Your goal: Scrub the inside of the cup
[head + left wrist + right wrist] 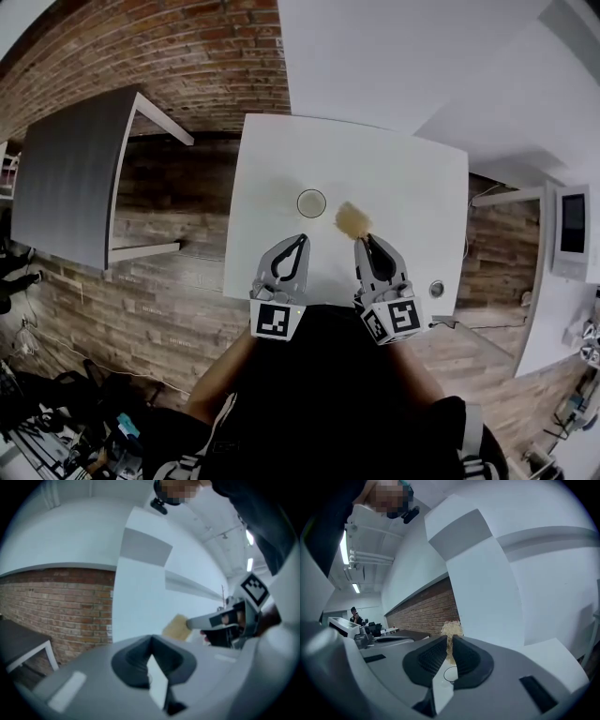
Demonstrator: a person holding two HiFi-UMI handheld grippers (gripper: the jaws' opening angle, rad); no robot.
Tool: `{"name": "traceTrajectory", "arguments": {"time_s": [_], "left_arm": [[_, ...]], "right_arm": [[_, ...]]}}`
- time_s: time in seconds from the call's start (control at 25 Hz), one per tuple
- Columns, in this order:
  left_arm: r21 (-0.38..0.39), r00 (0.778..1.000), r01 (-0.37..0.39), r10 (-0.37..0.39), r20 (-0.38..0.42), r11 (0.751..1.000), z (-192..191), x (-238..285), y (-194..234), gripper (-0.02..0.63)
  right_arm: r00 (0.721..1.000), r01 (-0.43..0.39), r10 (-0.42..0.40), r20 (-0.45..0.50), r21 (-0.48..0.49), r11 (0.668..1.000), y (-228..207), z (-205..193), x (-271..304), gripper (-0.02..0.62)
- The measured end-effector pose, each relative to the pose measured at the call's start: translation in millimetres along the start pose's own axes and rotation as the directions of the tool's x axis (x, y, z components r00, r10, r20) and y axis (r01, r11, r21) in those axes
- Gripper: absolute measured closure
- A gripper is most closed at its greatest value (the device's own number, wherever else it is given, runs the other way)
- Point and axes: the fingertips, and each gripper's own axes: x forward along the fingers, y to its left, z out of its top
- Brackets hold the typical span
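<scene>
Over table (394,187) edge, left tongs (301,239) parallel beside right tongs (365,242)

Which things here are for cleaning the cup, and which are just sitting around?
For the job:
- cup
- straw-coloured scrubber, pinched in the right gripper
- left gripper, shut and empty

Just lying about:
- small round thing near the white table's right edge
- grey table off to the left

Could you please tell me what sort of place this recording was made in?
Probably an office or lab workspace rather than a kitchen: a plain white table and a grey table stand by a brick wall, with a screen at the right.
</scene>
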Motion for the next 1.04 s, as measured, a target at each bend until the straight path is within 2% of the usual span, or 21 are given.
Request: {"name": "traceTrajectory", "arguments": {"time_s": [0.12,0.56,1.04], "left_arm": [[0.023,1.000,-0.005,0.005,0.004,1.000,1.5,-1.1,2.7,0.601],[0.023,1.000,-0.012,0.011,0.008,1.000,-0.1,4.3,10.9,0.601],[-0.007,1.000,-0.015,0.015,0.005,1.000,-2.0,5.0,16.2,0.601]], "right_arm": [[1.000,-0.015,0.014,-0.012,-0.016,1.000,5.7,-1.7,0.6,0.563],[1.000,-0.004,0.003,-0.023,-0.036,0.999,8.0,-1.7,7.4,0.563],[1.000,-0.002,0.001,-0.028,-0.043,0.999,9.4,-5.8,9.0,0.563]]}}
